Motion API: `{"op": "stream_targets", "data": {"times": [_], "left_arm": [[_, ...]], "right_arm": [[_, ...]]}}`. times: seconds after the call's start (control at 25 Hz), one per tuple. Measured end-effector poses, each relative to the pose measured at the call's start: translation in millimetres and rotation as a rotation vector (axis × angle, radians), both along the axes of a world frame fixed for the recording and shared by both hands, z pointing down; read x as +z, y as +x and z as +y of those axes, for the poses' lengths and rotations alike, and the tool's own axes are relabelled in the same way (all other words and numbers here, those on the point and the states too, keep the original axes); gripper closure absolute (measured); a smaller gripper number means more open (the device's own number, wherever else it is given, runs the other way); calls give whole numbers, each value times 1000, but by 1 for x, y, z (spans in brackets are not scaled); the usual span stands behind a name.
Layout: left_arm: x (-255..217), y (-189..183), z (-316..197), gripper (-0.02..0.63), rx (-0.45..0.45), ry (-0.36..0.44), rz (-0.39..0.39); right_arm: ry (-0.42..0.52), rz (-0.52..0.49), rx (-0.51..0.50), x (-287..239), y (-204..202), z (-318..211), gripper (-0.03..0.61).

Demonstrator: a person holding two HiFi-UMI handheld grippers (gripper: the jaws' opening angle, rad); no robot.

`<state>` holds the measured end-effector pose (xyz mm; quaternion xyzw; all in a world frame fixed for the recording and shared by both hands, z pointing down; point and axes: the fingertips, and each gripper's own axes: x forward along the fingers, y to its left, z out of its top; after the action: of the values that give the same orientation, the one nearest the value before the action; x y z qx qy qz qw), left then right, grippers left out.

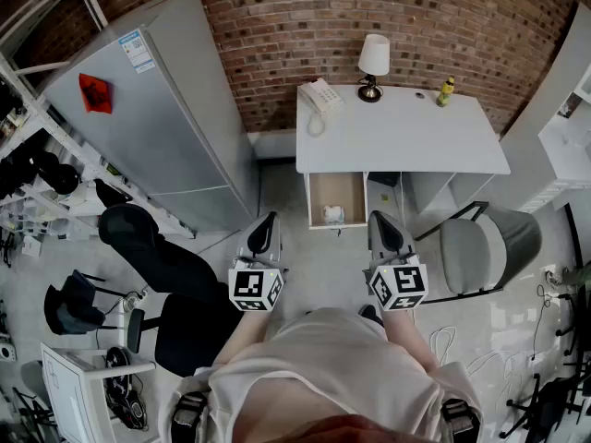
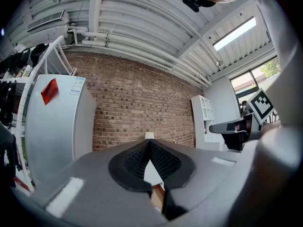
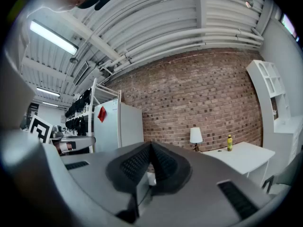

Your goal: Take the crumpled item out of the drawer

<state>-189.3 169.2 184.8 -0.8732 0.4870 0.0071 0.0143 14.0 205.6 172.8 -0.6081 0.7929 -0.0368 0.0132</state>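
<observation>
A white desk (image 1: 397, 137) stands against the brick wall, and its wooden drawer (image 1: 337, 200) is pulled open. A small white crumpled item (image 1: 333, 214) lies at the drawer's front. My left gripper (image 1: 262, 231) and my right gripper (image 1: 387, 228) are held level in front of the person, short of the drawer and apart from it. Both are shut with nothing between the jaws: the tips meet in the left gripper view (image 2: 148, 142) and in the right gripper view (image 3: 151, 144).
A grey fridge (image 1: 152, 109) stands left of the desk. On the desk are a telephone (image 1: 319, 95), a lamp (image 1: 373, 65) and a yellow bottle (image 1: 447, 90). A grey chair (image 1: 485, 247) sits at the right, a black chair (image 1: 162, 266) at the left.
</observation>
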Motion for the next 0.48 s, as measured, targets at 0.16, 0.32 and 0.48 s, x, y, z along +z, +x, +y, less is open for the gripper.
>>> {"op": "stream_targets", "data": {"times": [0.16,0.32,0.48], "left_arm": [[4,1,0,604,8,-19,7],[8,2,2,604,14,-29,10],[10,2,3,604,18,-32,7]], "right_arm": [[3,1,-4,-1,-2,1,572],[1,0,4,0,-1,2,572],[-2,-20,10,0,-1,2,572]]}}
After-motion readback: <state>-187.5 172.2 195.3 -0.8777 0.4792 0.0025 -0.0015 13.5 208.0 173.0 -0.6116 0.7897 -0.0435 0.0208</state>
